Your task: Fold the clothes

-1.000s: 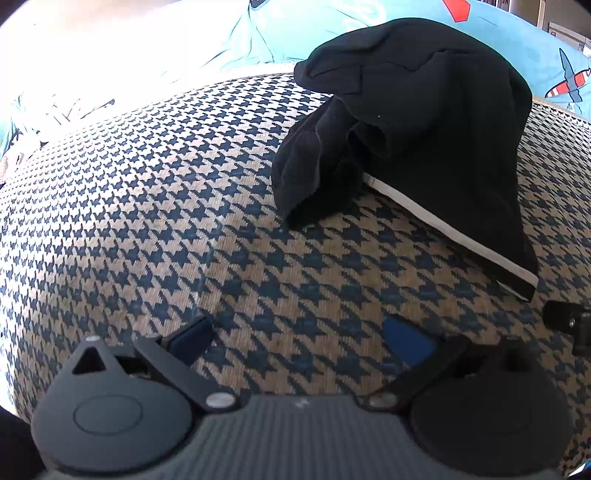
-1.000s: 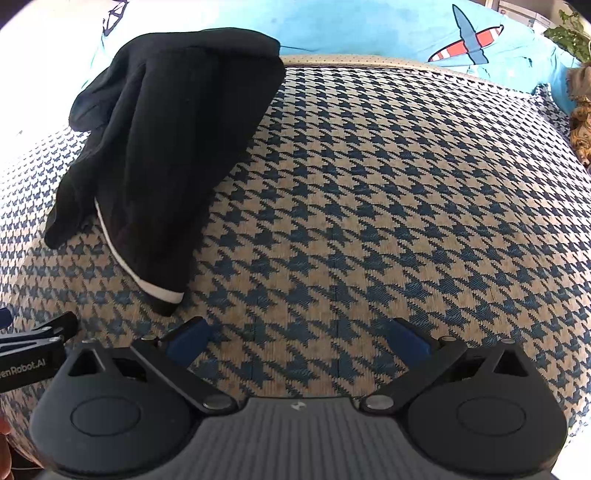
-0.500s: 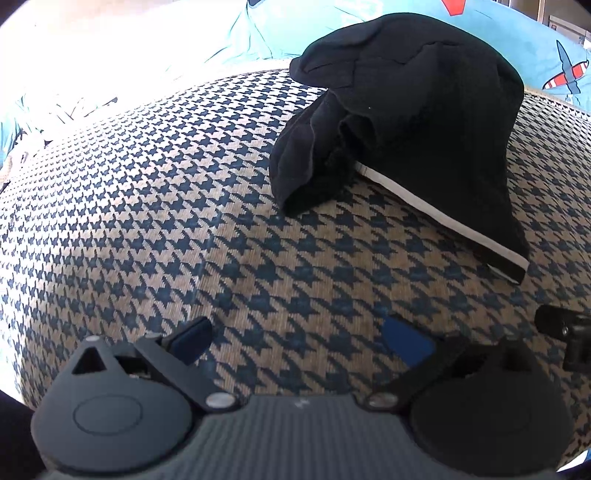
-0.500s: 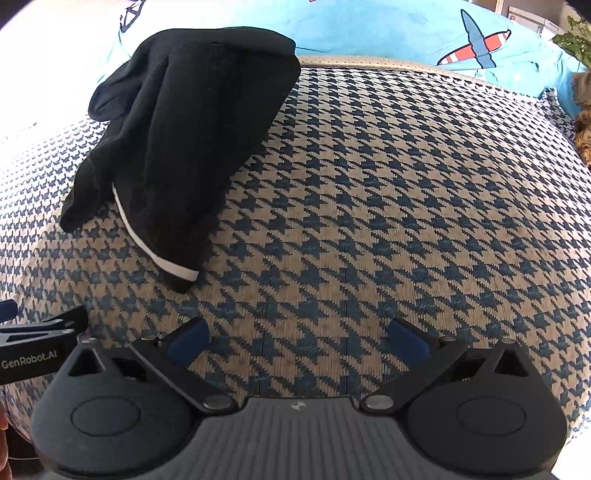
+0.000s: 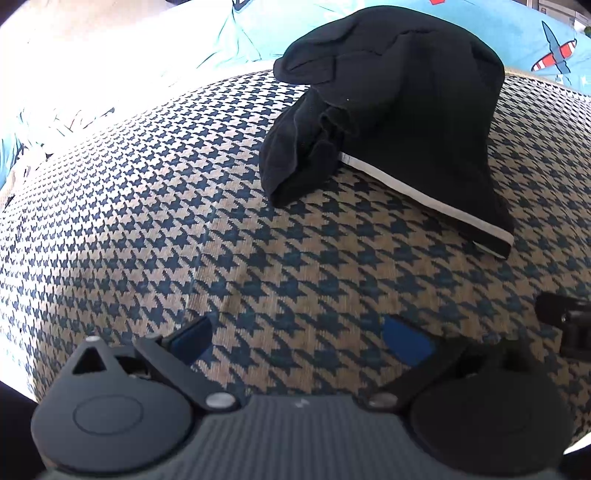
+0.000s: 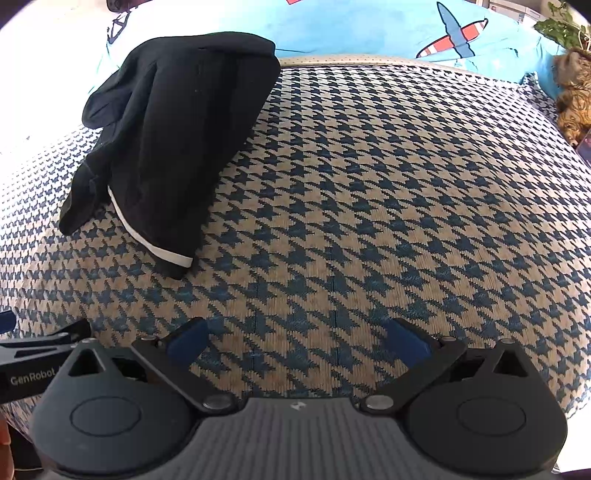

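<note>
A black garment with a white stripe (image 5: pixel 413 122) lies bunched on the houndstooth cover (image 5: pixel 147 206), at the upper right of the left wrist view. The same black garment (image 6: pixel 173 140) sits at the upper left of the right wrist view, its striped end pointing toward me. My left gripper (image 5: pixel 299 339) is open, hovering over bare cover well short of the garment. My right gripper (image 6: pixel 297 341) is open too, over bare cover to the right of the garment's striped end. Neither holds anything.
Light blue bedding with plane prints (image 6: pixel 406 29) runs along the far edge. A brown furry thing (image 6: pixel 574 96) lies at the far right. The other gripper's body (image 6: pixel 33 350) shows at the left edge of the right wrist view. The houndstooth cover (image 6: pixel 406 184) spreads wide to the right.
Both grippers have drawn back and shifted slightly, so the garment sits a bit farther off and higher in both views. The garment itself has not moved. Both jaws stay open.
</note>
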A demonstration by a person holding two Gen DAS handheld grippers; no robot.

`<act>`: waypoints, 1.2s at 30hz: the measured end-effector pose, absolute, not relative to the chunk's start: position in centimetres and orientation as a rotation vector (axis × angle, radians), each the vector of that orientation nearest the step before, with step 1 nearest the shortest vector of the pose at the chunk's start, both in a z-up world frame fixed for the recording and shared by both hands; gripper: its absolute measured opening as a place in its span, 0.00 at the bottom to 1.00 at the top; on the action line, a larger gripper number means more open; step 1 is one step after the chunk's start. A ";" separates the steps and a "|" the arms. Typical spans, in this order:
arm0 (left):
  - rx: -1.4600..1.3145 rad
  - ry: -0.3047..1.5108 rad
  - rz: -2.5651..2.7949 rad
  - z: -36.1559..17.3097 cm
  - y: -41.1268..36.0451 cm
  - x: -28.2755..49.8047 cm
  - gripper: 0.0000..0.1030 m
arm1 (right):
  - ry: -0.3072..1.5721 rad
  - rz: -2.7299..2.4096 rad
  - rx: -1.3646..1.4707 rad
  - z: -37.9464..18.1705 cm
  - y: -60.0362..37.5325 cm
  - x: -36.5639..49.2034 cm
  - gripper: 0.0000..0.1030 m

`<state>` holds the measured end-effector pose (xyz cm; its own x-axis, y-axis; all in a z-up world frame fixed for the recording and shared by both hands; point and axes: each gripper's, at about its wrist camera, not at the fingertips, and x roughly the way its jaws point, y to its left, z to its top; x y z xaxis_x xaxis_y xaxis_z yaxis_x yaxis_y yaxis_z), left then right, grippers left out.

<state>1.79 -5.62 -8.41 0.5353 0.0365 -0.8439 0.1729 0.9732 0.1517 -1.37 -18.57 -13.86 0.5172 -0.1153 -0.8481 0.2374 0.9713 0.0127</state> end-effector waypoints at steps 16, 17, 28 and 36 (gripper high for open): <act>0.265 0.987 -0.088 -8.7 -6.2 1.3 1.00 | 1.002 -0.268 0.150 -14.3 -18.2 -0.7 1.00; 0.253 0.992 -0.089 -8.8 -6.1 1.4 1.00 | 1.004 -0.269 0.151 -14.3 -18.1 -0.6 1.00; 0.166 1.007 -0.086 -8.2 -5.9 1.9 1.00 | 0.972 -0.220 0.162 -13.2 -17.9 -0.8 1.00; 0.185 0.956 -0.079 -6.2 -6.6 1.4 1.00 | 0.898 -0.200 0.147 -10.7 -17.4 -1.4 1.00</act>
<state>1.41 -6.58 -6.18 0.5757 0.0147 -0.8175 0.1486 0.9813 0.1223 -1.45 -17.39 -10.75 0.6066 -0.1108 -0.7872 0.2337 0.9713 0.0434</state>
